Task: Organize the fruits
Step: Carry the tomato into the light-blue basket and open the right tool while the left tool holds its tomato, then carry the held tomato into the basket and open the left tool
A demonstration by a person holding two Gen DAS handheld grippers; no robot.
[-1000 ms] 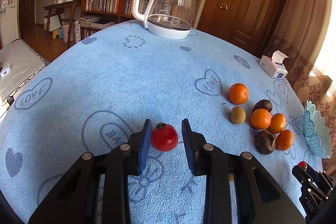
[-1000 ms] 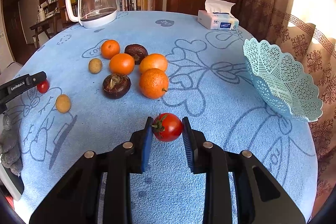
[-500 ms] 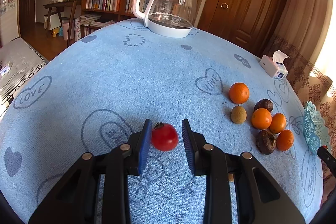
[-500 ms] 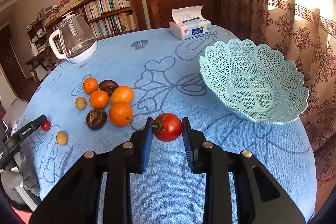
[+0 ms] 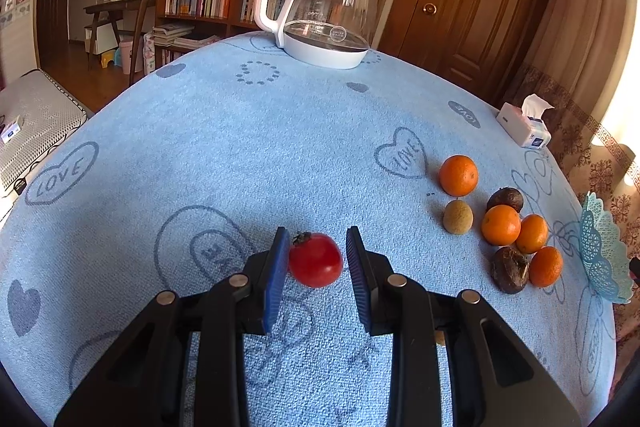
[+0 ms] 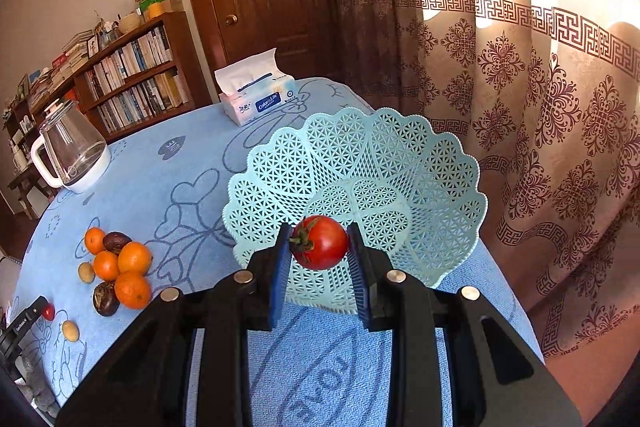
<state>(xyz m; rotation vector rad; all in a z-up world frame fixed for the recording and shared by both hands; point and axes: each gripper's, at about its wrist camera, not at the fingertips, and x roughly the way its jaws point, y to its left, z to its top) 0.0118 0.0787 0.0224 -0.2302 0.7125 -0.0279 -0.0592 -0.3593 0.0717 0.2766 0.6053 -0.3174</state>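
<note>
Tomato [image 6: 320,242] pinched in right gripper [image 6: 319,247], frame centre, now in front of mint lattice basket [image 6: 420,163] — a second ago it hung over bare cloth, so drop looks next. Left view alone shows second tomato [image 5: 315,259] on cloth between spread left gripper [image 5: 316,263], pads not pressing. Fruit cluster [image 6: 118,267] waits lower left — untouched.

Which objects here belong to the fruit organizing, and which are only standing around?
Job: round red tomato in right gripper; second red tomato between left gripper pads; orange mandarins; turquoise lattice plastic basket.
Bystanders: clear glass kettle; white tissue box.
</note>
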